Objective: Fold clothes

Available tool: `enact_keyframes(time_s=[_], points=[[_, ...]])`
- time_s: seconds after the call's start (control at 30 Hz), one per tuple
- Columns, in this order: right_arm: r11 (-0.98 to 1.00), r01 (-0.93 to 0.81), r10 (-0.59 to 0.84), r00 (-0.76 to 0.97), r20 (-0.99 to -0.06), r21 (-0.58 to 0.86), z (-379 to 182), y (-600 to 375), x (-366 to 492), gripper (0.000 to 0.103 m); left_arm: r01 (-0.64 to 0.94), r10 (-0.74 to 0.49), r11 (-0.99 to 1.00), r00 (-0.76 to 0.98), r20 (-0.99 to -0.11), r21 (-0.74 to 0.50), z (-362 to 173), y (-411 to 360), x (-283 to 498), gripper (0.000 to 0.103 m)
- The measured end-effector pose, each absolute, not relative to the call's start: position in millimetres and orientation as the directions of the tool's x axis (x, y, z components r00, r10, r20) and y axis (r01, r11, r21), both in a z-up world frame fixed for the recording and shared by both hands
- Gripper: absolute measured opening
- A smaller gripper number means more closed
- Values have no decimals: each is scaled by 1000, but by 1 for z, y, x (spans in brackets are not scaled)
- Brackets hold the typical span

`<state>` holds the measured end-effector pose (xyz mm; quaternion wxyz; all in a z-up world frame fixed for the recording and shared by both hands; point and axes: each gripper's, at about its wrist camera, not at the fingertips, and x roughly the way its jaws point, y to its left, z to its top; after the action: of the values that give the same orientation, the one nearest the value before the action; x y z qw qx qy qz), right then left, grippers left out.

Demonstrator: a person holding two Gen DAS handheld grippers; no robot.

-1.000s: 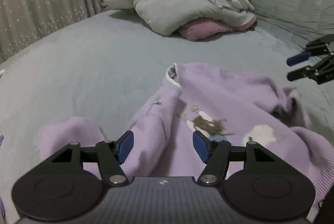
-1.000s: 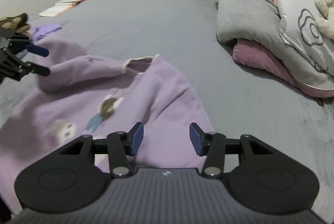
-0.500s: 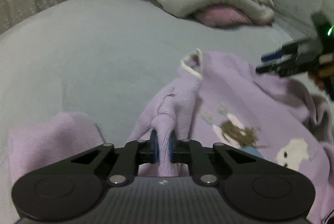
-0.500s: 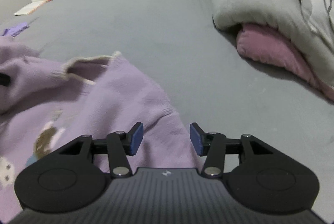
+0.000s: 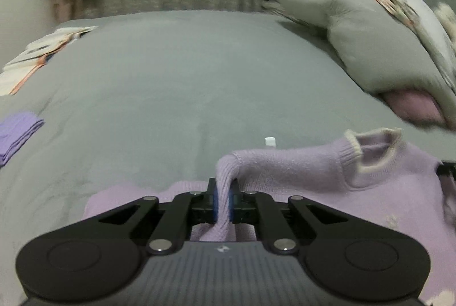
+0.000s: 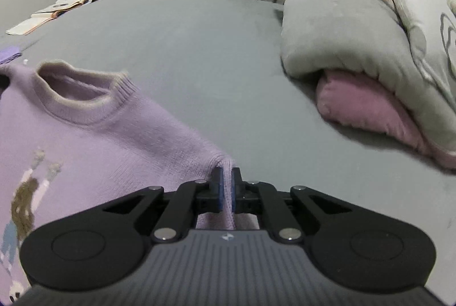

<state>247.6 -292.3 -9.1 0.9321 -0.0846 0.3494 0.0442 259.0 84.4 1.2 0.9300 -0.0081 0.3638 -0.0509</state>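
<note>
While angled down over the bed point(image 6: 199, 55), left gripper point(image 5: 223, 203) and right gripper point(image 6: 226, 193) each pinched the lilac sweater's point(image 6: 119, 140) shoulders.

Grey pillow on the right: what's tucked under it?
A pink cushion pokes out from under the grey pillow, resting on the grey bed cover. Only its front end shows; how far it runs back beneath the pillow is covered.

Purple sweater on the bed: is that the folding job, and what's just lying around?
Job:
purple knitted sweater
left gripper, right gripper, both clamped on it

Lying about:
grey pillow
pink cushion
open books
folded purple cloth
</note>
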Motion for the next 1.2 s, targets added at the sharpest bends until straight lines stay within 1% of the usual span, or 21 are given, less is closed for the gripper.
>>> enact_keyframes(time_s=[0.1, 0.27, 0.4, 0.43, 0.47, 0.5, 0.53, 0.57, 0.6, 0.63, 0.67, 0.7, 0.8, 0.93, 1.07, 1.13, 1.2], points=[[978, -126, -15, 755, -656, -167, -13, -283, 268, 5, 61, -64, 998, 725, -686, -28, -5, 85, 280, 6], [969, -102, -77, 742, -666, -225, -27, -277, 301, 5, 50, -2, 997, 734, -679, 51, -21, 76, 307, 6], [960, -93, -121, 710, -694, -263, -42, -272, 315, 7, 52, 65, 987, 734, -676, 152, -43, 55, 318, 9], [957, -89, -134, 706, -695, -275, -45, -270, 315, 12, 56, 81, 982, 737, -671, 181, -48, 49, 318, 11], [955, -83, -145, 706, -693, -285, -46, -269, 315, 19, 67, 96, 975, 737, -669, 213, -49, 44, 317, 11], [952, -73, -162, 705, -690, -298, -46, -267, 314, 22, 78, 111, 966, 737, -667, 246, -49, 39, 316, 14], [952, -65, -169, 706, -688, -300, -43, -267, 312, 28, 88, 124, 957, 736, -665, 276, -50, 33, 315, 20], [955, -61, -163, 707, -689, -289, -39, -268, 310, 37, 95, 124, 955, 733, -668, 281, -45, 31, 311, 26], [961, -56, -153, 708, -689, -271, -33, -271, 307, 41, 101, 112, 958, 734, -670, 270, -43, 32, 309, 37], [970, -51, -132, 714, -688, -239, -25, -275, 301, 51, 120, 71, 965, 738, -671, 234, -35, 33, 301, 47], [975, -46, -119, 718, -686, -217, -18, -279, 296, 59, 132, 48, 968, 741, -670, 215, -30, 33, 295, 51], [981, -43, -102, 722, -684, -191, -9, -285, 288, 60, 145, 23, 970, 744, -668, 195, -25, 34, 288, 55], [985, -51, -77, 727, -682, -166, 12, -300, 256, 61, 190, -36, 969, 740, -672, 158, -9, 30, 257, 56], [983, -64, -76, 704, -706, -170, 28, -319, 196, 61, 271, -107, 954, 703, -703, 126, 3, 16, 205, 58], [987, -45, -86, 667, -740, -156, 28, -341, 143, 62, 352, -208, 935, 650, -731, 48, 6, 4, 153, 59], [993, 1, -89, 642, -762, -115, 22, -360, 113, 62, 379, -251, 926, 617, -746, 2, 3, -1, 133, 61], [996, 22, -78, 630, -773, -83, 14, -373, 94, 62, 396, -241, 918, 622, -745, 34, 0, -4, 126, 62]])
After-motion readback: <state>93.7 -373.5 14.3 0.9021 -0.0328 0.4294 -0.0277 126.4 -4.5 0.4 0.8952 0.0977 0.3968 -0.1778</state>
